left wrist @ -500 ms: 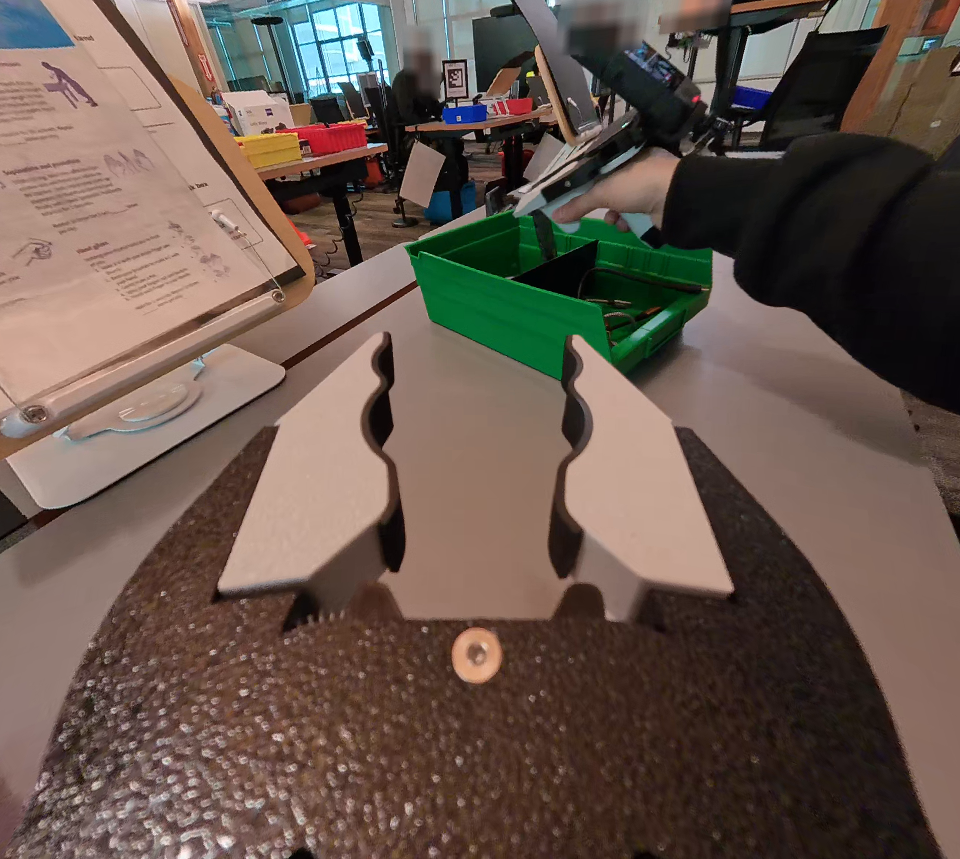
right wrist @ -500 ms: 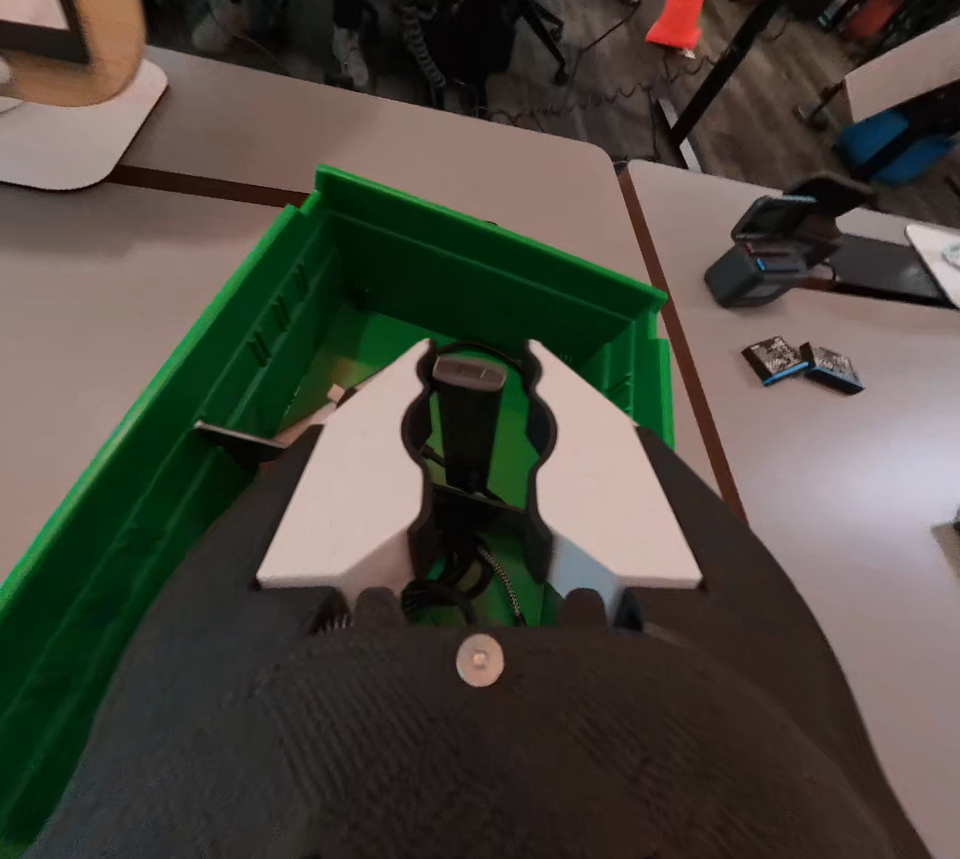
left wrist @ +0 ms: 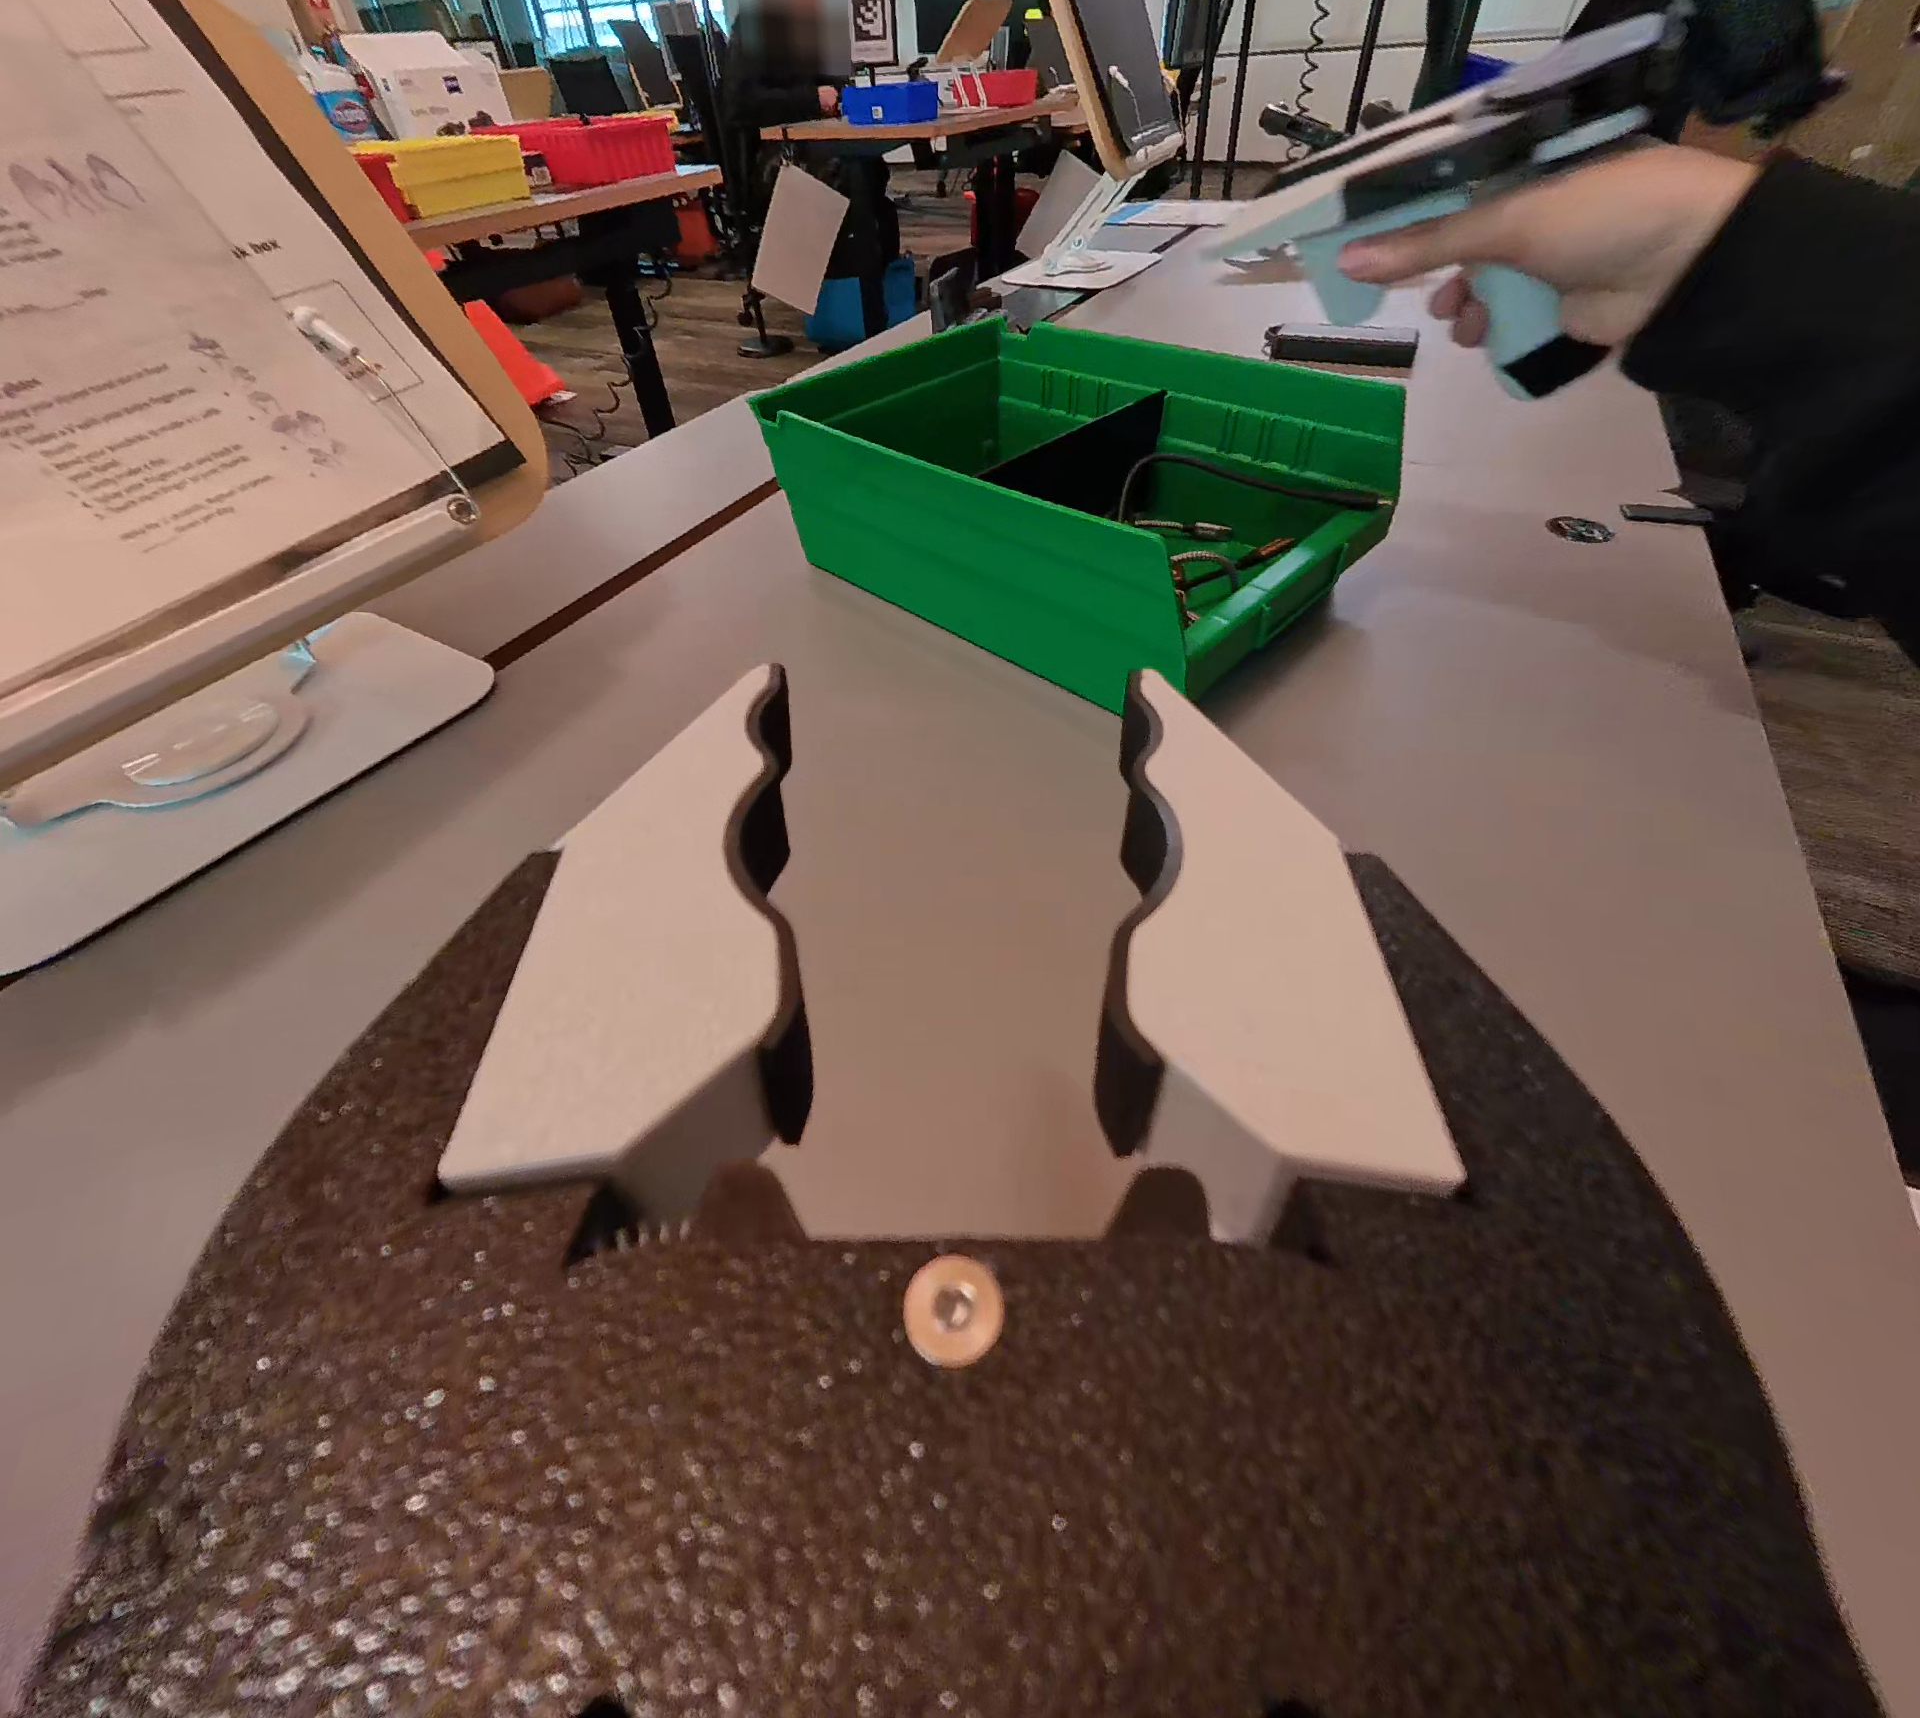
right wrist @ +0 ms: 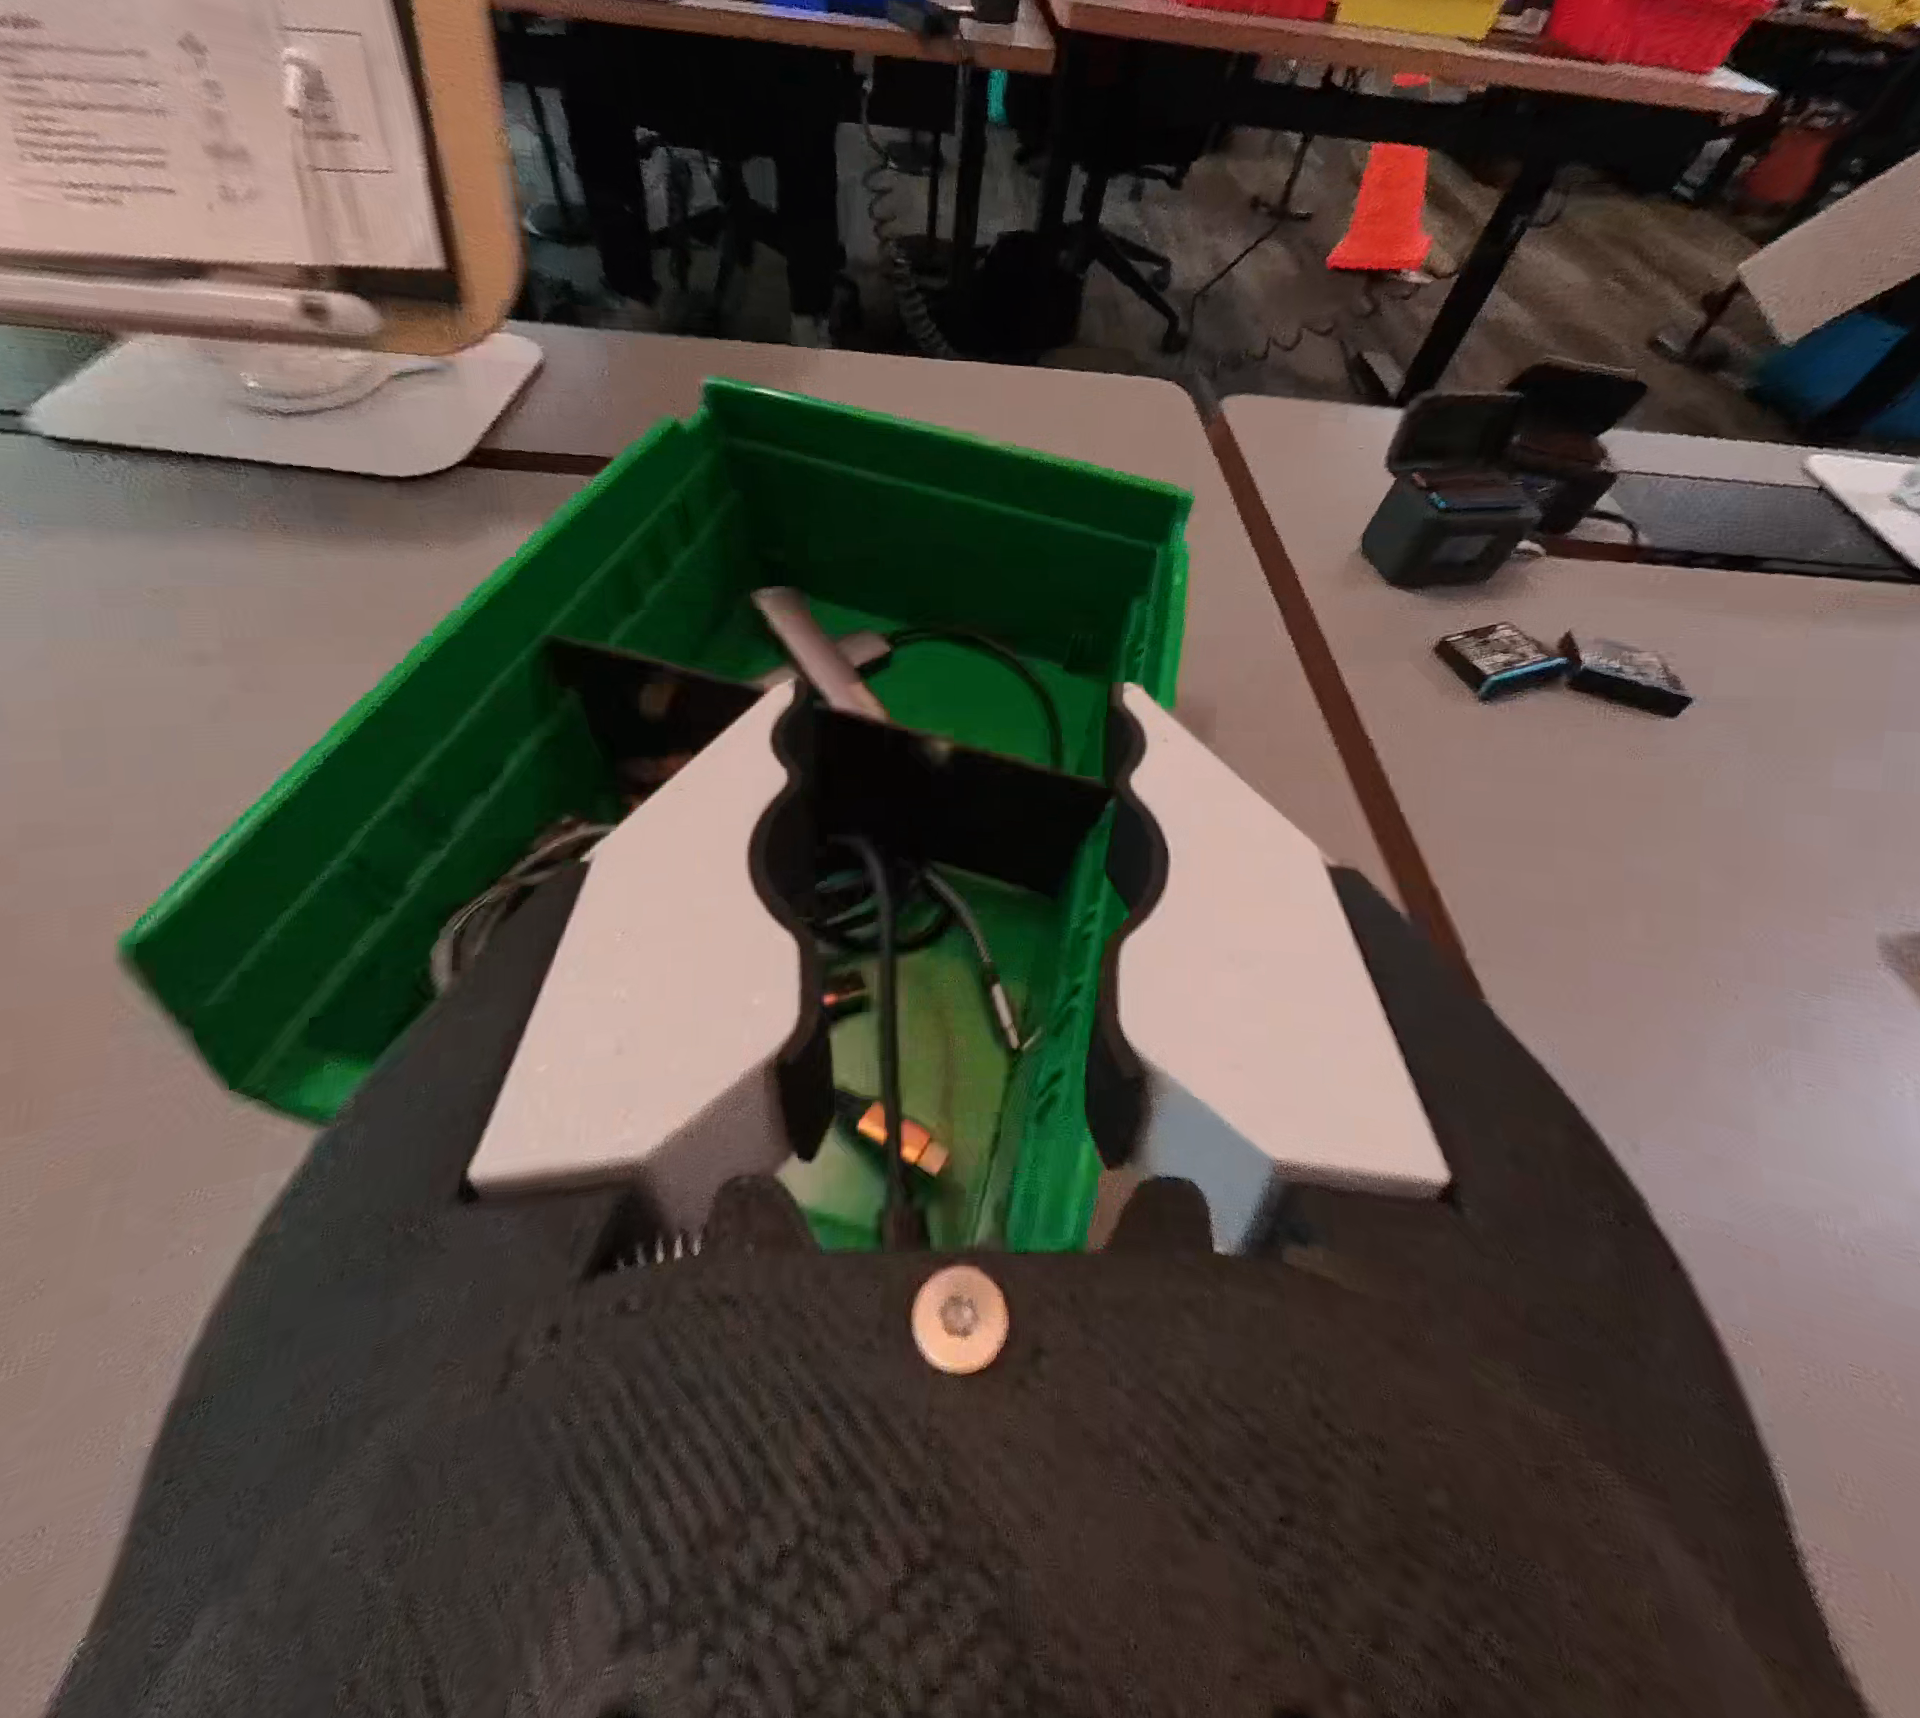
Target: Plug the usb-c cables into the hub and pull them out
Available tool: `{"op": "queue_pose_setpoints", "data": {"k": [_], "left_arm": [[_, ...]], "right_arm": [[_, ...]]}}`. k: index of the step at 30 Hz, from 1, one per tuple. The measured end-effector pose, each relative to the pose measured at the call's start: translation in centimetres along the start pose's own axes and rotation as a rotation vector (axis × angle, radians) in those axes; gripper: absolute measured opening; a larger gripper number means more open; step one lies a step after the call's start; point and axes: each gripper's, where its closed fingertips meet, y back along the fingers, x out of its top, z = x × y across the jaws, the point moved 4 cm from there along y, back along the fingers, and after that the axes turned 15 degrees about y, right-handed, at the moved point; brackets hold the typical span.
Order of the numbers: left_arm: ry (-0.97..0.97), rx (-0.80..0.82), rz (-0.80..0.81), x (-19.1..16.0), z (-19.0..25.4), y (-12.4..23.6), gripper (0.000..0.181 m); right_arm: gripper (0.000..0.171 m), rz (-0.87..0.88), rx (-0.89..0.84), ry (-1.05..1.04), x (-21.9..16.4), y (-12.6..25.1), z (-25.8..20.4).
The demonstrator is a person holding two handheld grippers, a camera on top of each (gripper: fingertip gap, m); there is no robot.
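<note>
A green bin (left wrist: 966,546) stands on the grey table, split by a black divider (left wrist: 1081,453). Braided usb-c cables (left wrist: 1205,546) lie in its near compartment. My left gripper (left wrist: 956,681) is open and empty, low over the table, short of the bin. My right gripper (left wrist: 1278,229), held by a hand, is raised above and right of the bin. In the right wrist view, my right gripper (right wrist: 958,697) is open and empty above the bin (right wrist: 416,785). The grey hub (right wrist: 816,655) lies tilted in the far compartment beyond the divider (right wrist: 956,795). The cables (right wrist: 883,941) lie below the fingers.
A document stand (left wrist: 208,318) on a white base stands at the left of the table. On the neighbouring table lie a black case (right wrist: 1475,505) and two small black batteries (right wrist: 1558,660). A seam runs between the tables. Other desks with coloured bins stand behind. Left tips to right tips: about 35 cm.
My right gripper has lifted up and back out of the bin; the hub stays in the far compartment. My left gripper is still open and has barely moved.
</note>
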Motion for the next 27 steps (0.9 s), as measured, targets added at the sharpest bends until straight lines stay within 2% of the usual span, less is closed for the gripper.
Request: {"op": "queue_pose_setpoints", "data": {"k": [3, 8, 10, 12, 15, 19, 23, 24, 26, 27], "left_arm": [[0.037, -0.011, -0.016, -0.6, 0.3, -0.7, 0.062], [0.129, -0.032, -0.031, -2.7, 1.5, -3.1, 0.064], [0.136, 0.009, -0.057, -4.1, 2.2, -4.5, 0.07], [0.175, 0.027, -0.047, -4.5, 3.8, -6.3, 0.074], [0.131, 0.045, -0.003, -3.8, 6.9, -9.9, 0.078], [-0.02, 0.239, -0.036, -3.1, 7.3, -15.5, 0.088], [-0.018, 0.324, -0.099, -3.3, 6.5, -19.8, 0.1], [-0.001, 0.338, -0.131, -3.7, 6.2, -20.5, 0.098], [0.007, 0.384, -0.154, -4.2, 5.0, -21.4, 0.079], [0.011, 0.391, -0.168, -4.4, 4.6, -21.6, 0.054]], "right_arm": [[0.055, 0.081, 0.076, -0.002, -2.3, 4.5, -2.8], [0.06, 0.128, 0.068, 0.018, -6.4, 10.3, -4.6], [0.064, 0.15, 0.056, 0.001, -6.8, 11.3, -3.7], [0.083, 0.099, 0.062, -0.021, -7.2, 12.1, -2.8], [0.097, 0.147, 0.014, -0.07, -6.6, 13.4, -1.5], [0.098, 0.178, 0.003, -0.087, -5.5, 14.2, -1.6], [0.102, 0.15, -0.083, -0.056, -5.2, 14.6, -1.2], [0.102, 0.141, -0.121, -0.054, -5.3, 14.6, -0.9], [0.102, 0.131, -0.178, -0.078, -6.0, 14.1, -0.3], [0.1, 0.136, -0.196, -0.106, -6.5, 13.5, -0.1]]}}
